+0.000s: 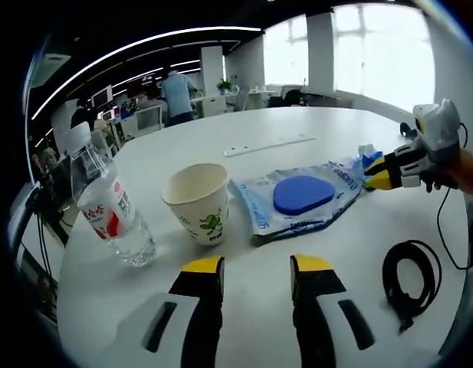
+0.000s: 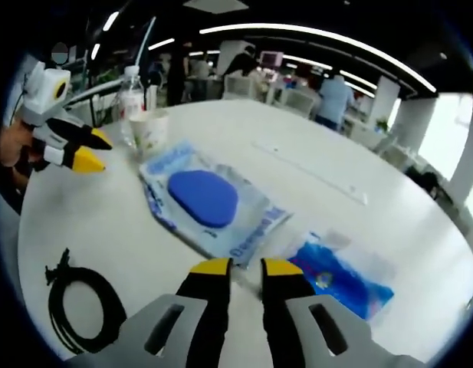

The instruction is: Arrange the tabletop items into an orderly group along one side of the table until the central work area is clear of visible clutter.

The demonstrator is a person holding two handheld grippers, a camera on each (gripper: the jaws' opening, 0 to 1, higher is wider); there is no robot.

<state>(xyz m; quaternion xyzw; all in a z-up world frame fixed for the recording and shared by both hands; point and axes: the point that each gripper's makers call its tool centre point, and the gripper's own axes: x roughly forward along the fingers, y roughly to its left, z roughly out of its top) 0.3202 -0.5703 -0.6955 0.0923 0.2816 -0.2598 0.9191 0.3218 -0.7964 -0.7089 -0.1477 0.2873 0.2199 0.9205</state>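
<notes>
My left gripper (image 1: 257,268) is open over bare table, its jaws wide apart and nothing between them. Just ahead of it stand a paper cup (image 1: 198,203) and a water bottle (image 1: 110,211) with a red and white label. A clear plastic bag (image 1: 297,201) holding a blue oval pad lies to the right of the cup. My right gripper (image 2: 245,270) sits at that bag's (image 2: 213,203) near corner, jaws narrowly parted with white table showing between them. It comes in from the right as the right gripper (image 1: 376,173). A small blue packet (image 2: 339,280) lies beside its right jaw.
A coiled black cable (image 1: 411,272) lies on the white round table (image 1: 297,126), also seen as the cable (image 2: 79,307). The left gripper (image 2: 81,149) reaches in near the cup (image 2: 150,130) and bottle (image 2: 131,92). People and office desks are beyond the table.
</notes>
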